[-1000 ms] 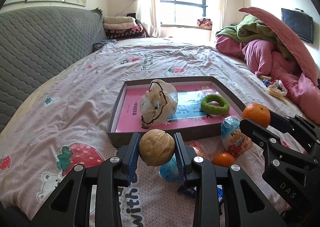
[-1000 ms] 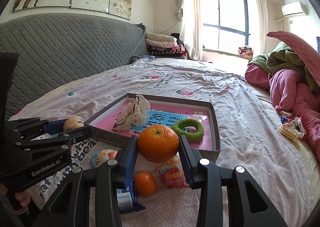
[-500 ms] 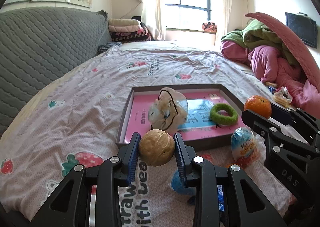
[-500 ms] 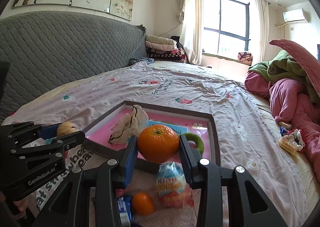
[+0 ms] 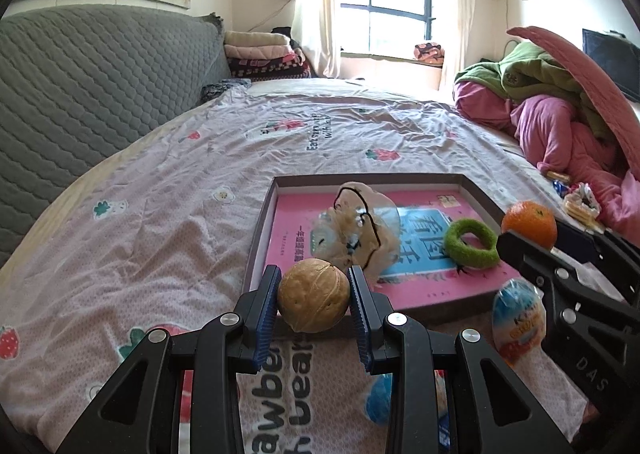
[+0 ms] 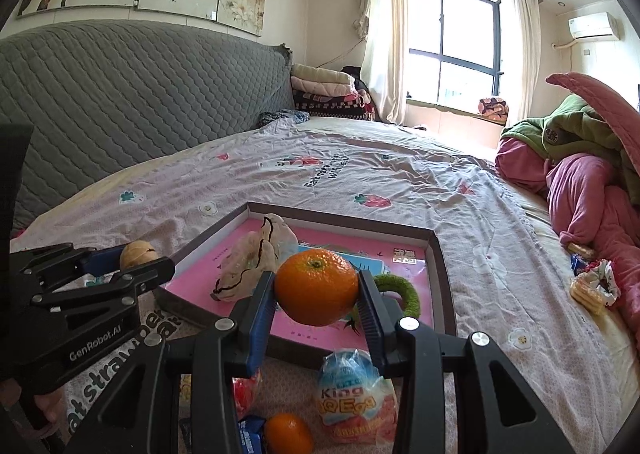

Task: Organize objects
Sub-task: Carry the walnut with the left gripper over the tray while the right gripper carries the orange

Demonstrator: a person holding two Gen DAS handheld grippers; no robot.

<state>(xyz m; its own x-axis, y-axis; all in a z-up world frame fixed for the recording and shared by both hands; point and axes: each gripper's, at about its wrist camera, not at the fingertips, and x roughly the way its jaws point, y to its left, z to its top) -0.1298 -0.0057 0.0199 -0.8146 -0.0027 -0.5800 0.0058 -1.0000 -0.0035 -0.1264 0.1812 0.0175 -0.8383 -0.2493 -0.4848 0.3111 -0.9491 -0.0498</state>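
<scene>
My left gripper is shut on a brown walnut, held above the bedsheet just short of the near rim of a shallow brown tray. The tray has a pink and blue floor and holds a crumpled clear bag and a green fuzzy ring. My right gripper is shut on an orange, hovering over the tray's near edge. Each gripper shows in the other's view: the right at the right, the left at the left.
On the sheet before the tray lie a wrapped toy egg, a small orange, a red packet and a blue wrapper. A pile of pink and green bedding rises at the right, a grey headboard at the left.
Both grippers have moved forward toward the tray with their loads still held. The tray and its contents look nearer; the loose snacks have slid lower in both views.
</scene>
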